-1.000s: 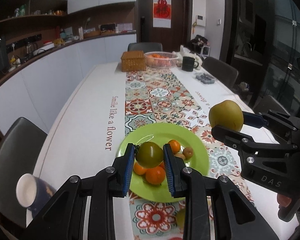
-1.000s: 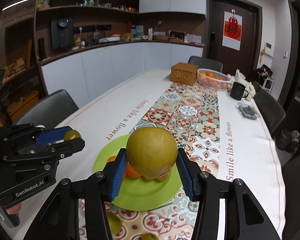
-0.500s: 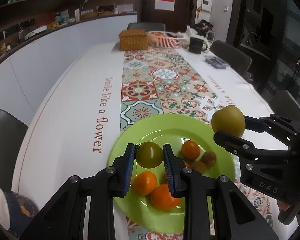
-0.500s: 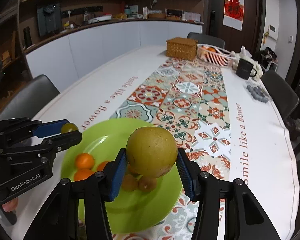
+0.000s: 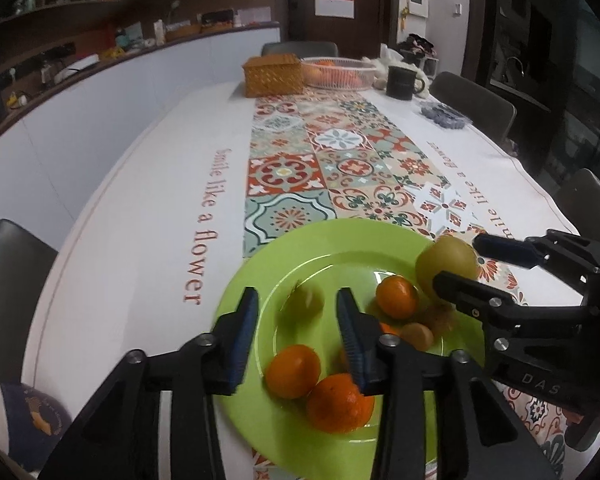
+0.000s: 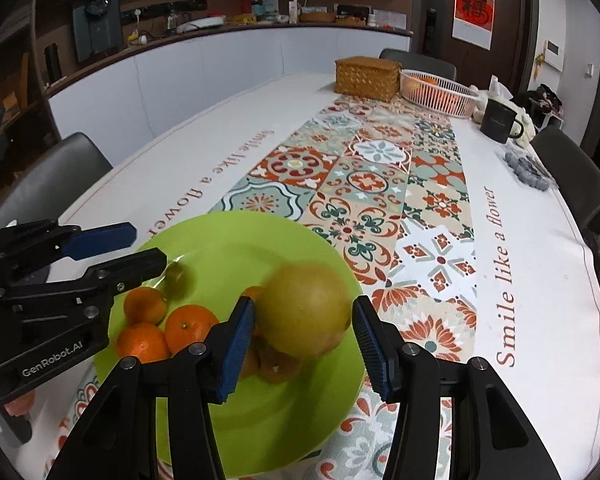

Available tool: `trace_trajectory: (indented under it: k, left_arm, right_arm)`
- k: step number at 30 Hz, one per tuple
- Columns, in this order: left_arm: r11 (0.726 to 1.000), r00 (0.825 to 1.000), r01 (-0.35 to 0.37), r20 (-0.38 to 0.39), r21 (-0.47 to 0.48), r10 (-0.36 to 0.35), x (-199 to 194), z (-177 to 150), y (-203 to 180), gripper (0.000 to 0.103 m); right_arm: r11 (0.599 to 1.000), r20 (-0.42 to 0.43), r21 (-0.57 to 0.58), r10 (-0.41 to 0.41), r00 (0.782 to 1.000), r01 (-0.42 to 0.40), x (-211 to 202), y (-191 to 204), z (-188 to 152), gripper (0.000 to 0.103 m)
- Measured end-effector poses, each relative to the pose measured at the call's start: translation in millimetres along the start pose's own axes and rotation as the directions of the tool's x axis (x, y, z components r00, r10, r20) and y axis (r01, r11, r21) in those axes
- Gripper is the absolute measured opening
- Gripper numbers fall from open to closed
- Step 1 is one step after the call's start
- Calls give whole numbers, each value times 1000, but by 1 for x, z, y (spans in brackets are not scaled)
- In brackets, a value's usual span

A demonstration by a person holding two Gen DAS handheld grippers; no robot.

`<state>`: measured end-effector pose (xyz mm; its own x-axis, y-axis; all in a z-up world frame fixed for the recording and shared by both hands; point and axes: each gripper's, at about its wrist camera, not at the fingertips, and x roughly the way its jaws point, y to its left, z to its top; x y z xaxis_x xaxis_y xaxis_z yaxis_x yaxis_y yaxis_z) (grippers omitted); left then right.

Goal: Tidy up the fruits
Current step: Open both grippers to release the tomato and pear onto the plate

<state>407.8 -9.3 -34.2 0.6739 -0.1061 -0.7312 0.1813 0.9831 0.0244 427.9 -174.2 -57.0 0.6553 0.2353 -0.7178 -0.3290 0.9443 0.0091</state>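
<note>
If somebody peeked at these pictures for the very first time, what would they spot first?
Probably the bright green plate near the table's front edge, with small oranges sitting on it. Next, the big yellow pear between the open right gripper, its picture blurred, and a small green fruit, also blurred, on the plate between the open left gripper. The colourful tiled runner stretches away behind.

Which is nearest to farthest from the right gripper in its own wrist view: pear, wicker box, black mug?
1. Pear, between the right gripper's fingers, over the green plate.
2. Wicker box, far end, centre.
3. Black mug, far right; too close to call with the box.
</note>
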Motion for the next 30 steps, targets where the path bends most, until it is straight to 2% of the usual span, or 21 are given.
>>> trace_trajectory:
  k: [1, 2, 6, 13, 21, 30]
  left_arm:
    - [1000, 1000, -4, 5, -6, 4, -2, 0, 1, 44]
    - [1000, 1000, -13, 10, -17, 13, -9, -3, 3, 44]
    - [998, 998, -53, 35, -21, 54, -31, -9, 3, 49]
    - [997, 992, -73, 104, 2, 73, -86, -17, -8, 57]
    - [997, 983, -77, 167, 13, 74, -147, -30, -23, 62]
    - [998, 977, -59, 208, 8, 57, -194, -55, -38, 69]
  right_arm:
    - [1000, 16, 4, -12, 1000, 11, -5, 0, -1, 67]
    - [1000, 26, 6, -15, 1000, 15, -10, 1, -2, 67]
    - [999, 59, -8, -35, 998, 36, -32, 7, -7, 67]
    - [998, 139, 2, -61, 988, 61, -89, 18, -18, 68]
    - [998, 205, 8, -65, 977, 65, -149, 33, -39, 68]
    - [997, 253, -11, -72, 965, 77, -197, 47, -64, 68]
